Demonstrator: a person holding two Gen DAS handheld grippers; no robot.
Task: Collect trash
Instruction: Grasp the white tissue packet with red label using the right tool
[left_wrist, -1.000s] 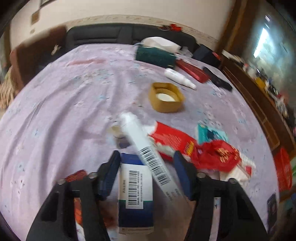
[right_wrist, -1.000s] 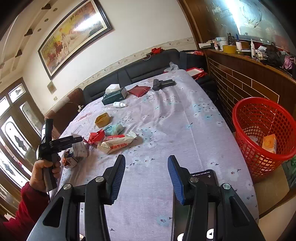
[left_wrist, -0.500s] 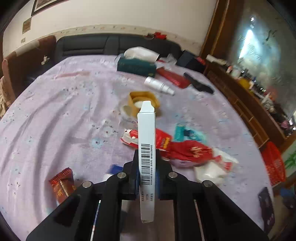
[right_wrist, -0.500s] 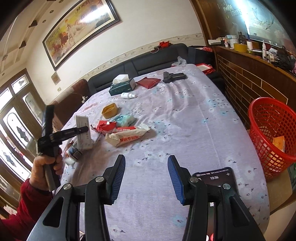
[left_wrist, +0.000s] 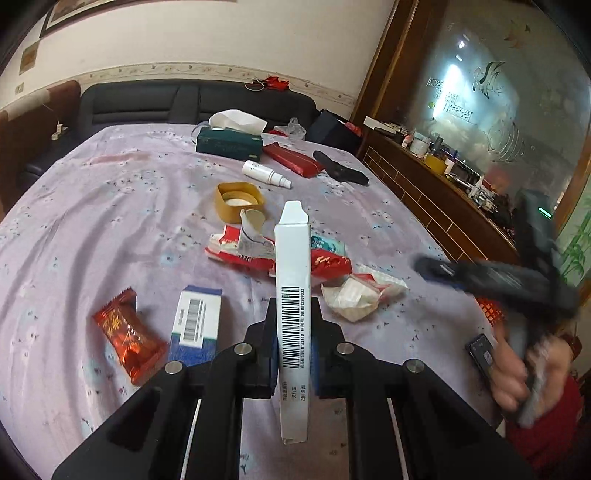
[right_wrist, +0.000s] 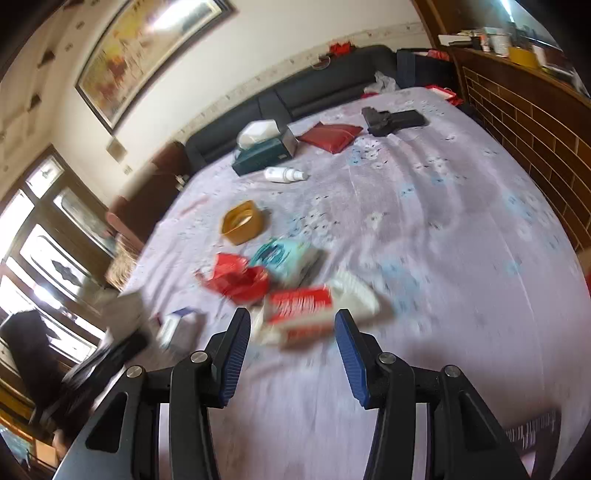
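My left gripper (left_wrist: 294, 332) is shut on a long white box with a barcode (left_wrist: 291, 266), held upright above the purple tablecloth (left_wrist: 110, 221). Under it lie a blue-and-white box (left_wrist: 195, 321), a red snack wrapper (left_wrist: 127, 332), red wrappers (left_wrist: 243, 251) and a crumpled white wrapper (left_wrist: 354, 295). My right gripper (right_wrist: 291, 321) hovers over the pile with its jaws closing. A red-and-white wrapper (right_wrist: 299, 306) shows blurred between its fingers, and the pads do not press on it. A red crumpled wrapper (right_wrist: 240, 280) and a teal pack (right_wrist: 284, 254) lie just beyond.
A yellow tub (left_wrist: 238, 199), a white spray bottle (left_wrist: 266, 173), a green tissue box (left_wrist: 229, 142), a red pouch (left_wrist: 293, 158) and a black object (left_wrist: 340, 170) sit farther back. A phone (left_wrist: 480, 350) lies near the right edge, a red basket (left_wrist: 489, 312) beyond it.
The left gripper closed on the white box and raised it upright off the table. The right gripper swept from the near table edge toward the wrapper pile.
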